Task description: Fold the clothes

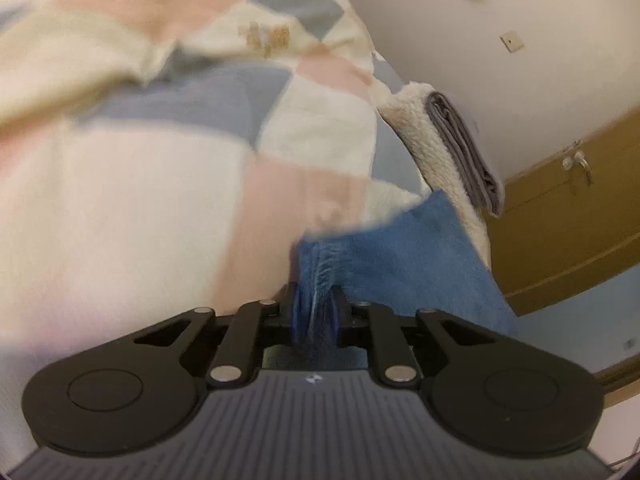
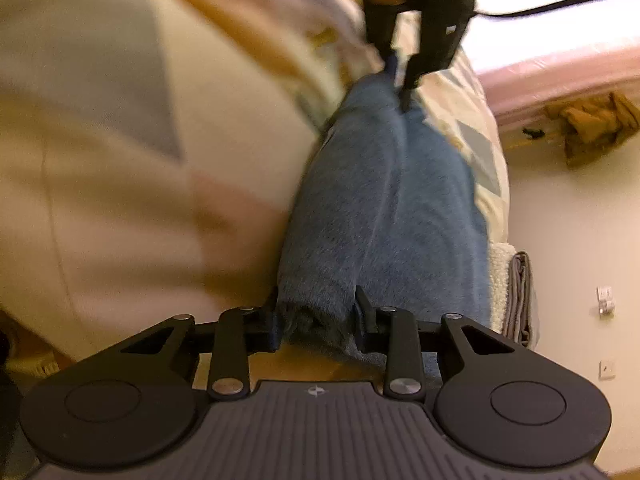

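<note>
Two hand-held grippers clamp blue garment [image 2: 384,200]: left hand-held gripper [image 1: 316,312] lower centre, right hand-held gripper [image 2: 320,316] lower centre. Stretched over quilt [image 1: 140,160]; next likely folding ends together.

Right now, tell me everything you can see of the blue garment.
The blue garment looks like fuzzy, fleece-like fabric, bunched into a long band over the patchwork quilt. The left gripper is shut on one end, where a stitched seam shows; the right gripper pinches a thicker bunch at the other end. It stretches between them. What kind of garment it is cannot be told.
</note>
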The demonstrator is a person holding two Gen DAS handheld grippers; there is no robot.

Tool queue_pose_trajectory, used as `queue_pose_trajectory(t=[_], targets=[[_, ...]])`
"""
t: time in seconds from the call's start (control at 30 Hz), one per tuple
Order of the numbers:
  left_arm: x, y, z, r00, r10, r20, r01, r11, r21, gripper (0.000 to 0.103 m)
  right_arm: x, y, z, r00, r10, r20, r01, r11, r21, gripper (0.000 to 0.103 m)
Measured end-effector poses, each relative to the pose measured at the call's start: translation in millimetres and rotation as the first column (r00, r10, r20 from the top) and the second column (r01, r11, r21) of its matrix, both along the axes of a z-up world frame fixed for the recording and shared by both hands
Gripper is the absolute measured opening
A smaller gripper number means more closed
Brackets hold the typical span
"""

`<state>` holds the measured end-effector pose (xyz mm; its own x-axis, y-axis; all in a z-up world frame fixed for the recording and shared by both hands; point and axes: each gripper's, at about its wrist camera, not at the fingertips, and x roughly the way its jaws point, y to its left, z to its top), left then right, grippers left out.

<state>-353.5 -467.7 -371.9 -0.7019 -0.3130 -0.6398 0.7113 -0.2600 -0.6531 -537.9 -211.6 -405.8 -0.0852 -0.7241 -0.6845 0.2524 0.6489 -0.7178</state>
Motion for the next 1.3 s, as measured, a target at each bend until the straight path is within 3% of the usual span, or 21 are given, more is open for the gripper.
queue_pose_trajectory(t=[0.1,0.17,0.23,0.27,0.33,0.37,0.43,0.5,0.57,0.67,0.77,0.87,0.97,1.13,1.3], targets=[[-5,-17,7,0.991,-0.112,0.069,0.116,0.992,-0.052,0.01,-6,8,-4,1.0,0.019,-0.003,-0.018,1.0,0.012,0.03],[-10,-13,10,0.986,-0.122,0.111,0.129,0.99,-0.058,0.01,-6,4,3,0.999,0.017,0.033,-0.018,0.999,0.032,0.033],[7,-4,18,0.998,-0.032,0.054,0.034,0.999,-0.033,0.014,-4,2,15,0.999,0.017,0.046,-0.021,0.996,0.085,0.052],[22,4,22,0.998,0.054,0.014,-0.054,0.998,-0.013,0.026,-3,0,24,0.998,0.013,0.063,-0.02,0.993,0.118,0.055],[48,26,30,0.98,0.198,-0.019,-0.197,0.98,0.035,0.032,-12,-5,52,0.982,-0.093,0.163,0.059,0.978,0.202,0.06],[55,40,35,0.971,0.241,-0.015,-0.24,0.969,0.052,0.032,-21,-14,68,0.961,-0.173,0.217,0.117,0.961,0.249,0.059],[55,69,46,0.966,0.258,-0.002,-0.258,0.964,0.06,0.032,-43,-29,100,0.882,-0.326,0.341,0.221,0.924,0.313,0.058],[36,87,56,0.977,0.213,0.006,-0.213,0.976,0.044,0.032,-65,-60,124,0.793,-0.421,0.439,0.287,0.895,0.34,0.054],[2,89,68,0.991,0.132,0.025,-0.132,0.991,-0.024,0.031,-81,-88,133,0.73,-0.451,0.513,0.301,0.887,0.35,0.051],[-47,72,71,0.996,0.065,0.057,-0.058,0.991,-0.12,0.031,-99,-137,125,0.672,-0.473,0.57,0.294,0.876,0.381,0.045],[-75,46,58,0.99,0.09,0.111,-0.072,0.985,-0.16,0.031,-129,-178,104,0.623,-0.518,0.586,0.279,0.847,0.452,0.038],[-95,16,31,0.953,0.183,0.243,-0.16,0.981,-0.112,0.033,-161,-204,81,0.631,-0.504,0.589,0.19,0.837,0.513,0.033],[-112,-1,17,0.895,0.255,0.367,-0.236,0.967,-0.098,0.032,-182,-225,58,0.62,-0.498,0.606,0.069,0.804,0.59,0.033],[-127,-2,50,0.794,0.331,0.51,-0.344,0.936,-0.072,0.028,-187,-253,60,0.642,-0.493,0.587,-0.035,0.746,0.665,0.032],[-137,15,100,0.731,0.364,0.577,-0.381,0.919,-0.097,0.029,-198,-237,102,0.669,-0.39,0.632,-0.074,0.812,0.579,0.033]])
